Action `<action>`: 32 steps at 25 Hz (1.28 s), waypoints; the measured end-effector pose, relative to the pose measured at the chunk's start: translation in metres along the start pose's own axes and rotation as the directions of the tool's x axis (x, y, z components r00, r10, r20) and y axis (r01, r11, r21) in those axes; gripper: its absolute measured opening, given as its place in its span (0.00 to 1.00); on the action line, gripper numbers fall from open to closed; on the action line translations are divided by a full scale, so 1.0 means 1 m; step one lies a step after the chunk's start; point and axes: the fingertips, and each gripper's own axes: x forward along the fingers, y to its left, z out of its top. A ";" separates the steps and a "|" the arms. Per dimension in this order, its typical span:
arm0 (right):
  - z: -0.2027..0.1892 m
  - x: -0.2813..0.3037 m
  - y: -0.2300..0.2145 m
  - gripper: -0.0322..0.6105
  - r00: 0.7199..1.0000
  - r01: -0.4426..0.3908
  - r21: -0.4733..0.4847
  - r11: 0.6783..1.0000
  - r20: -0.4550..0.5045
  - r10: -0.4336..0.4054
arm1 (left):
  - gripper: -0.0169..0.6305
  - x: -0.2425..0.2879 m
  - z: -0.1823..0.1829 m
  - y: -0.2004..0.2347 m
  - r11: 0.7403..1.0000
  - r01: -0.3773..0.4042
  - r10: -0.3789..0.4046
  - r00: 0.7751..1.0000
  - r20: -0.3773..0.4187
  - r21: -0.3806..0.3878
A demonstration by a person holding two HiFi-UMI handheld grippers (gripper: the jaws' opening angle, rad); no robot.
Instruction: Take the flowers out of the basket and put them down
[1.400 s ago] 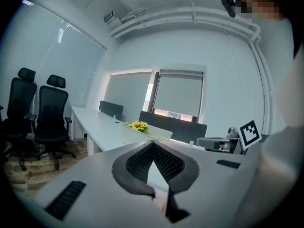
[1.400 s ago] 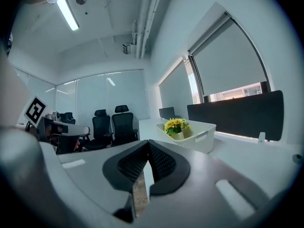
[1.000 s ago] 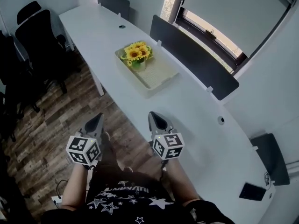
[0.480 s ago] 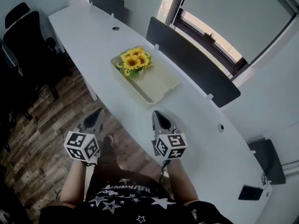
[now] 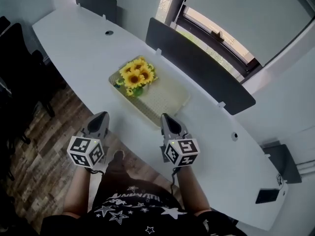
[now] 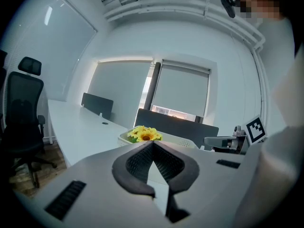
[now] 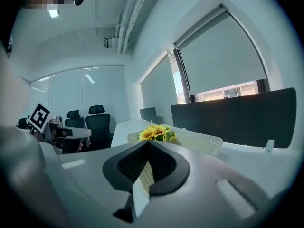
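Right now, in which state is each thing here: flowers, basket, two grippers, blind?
flowers: standing in the basket, at one end, untouched
basket: on the table, nothing else inside
left gripper: shut, empty, short of the basket
right gripper: shut, empty, short of the basket
window blind: lowered almost fully

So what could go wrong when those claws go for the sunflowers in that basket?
Both the left claw and the right claw are shut and short of the basket; if they don't open, they may just shove the sunflowers aside. The sunflowers sit bunched at one end of a light-looking basket, so lifting might drag or tip it. The basket also lies near the table's front edge, so a shove could slide it off.
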 end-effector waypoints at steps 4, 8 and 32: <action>0.010 0.024 -0.014 0.05 0.998 0.057 0.000 0.998 -0.009 -0.057 | 0.04 0.036 0.016 0.014 0.999 0.049 -0.049 0.999 -0.015 0.007; 0.018 0.044 -0.021 0.05 0.995 0.093 -0.012 0.996 -0.022 -0.093 | 0.04 0.064 0.028 0.025 0.994 0.107 -0.106 0.994 -0.028 0.024; 0.005 0.150 -0.067 0.07 0.953 0.197 -0.021 0.980 -0.232 -0.197 | 0.04 0.162 0.044 0.083 0.961 0.239 -0.219 0.965 -0.147 0.136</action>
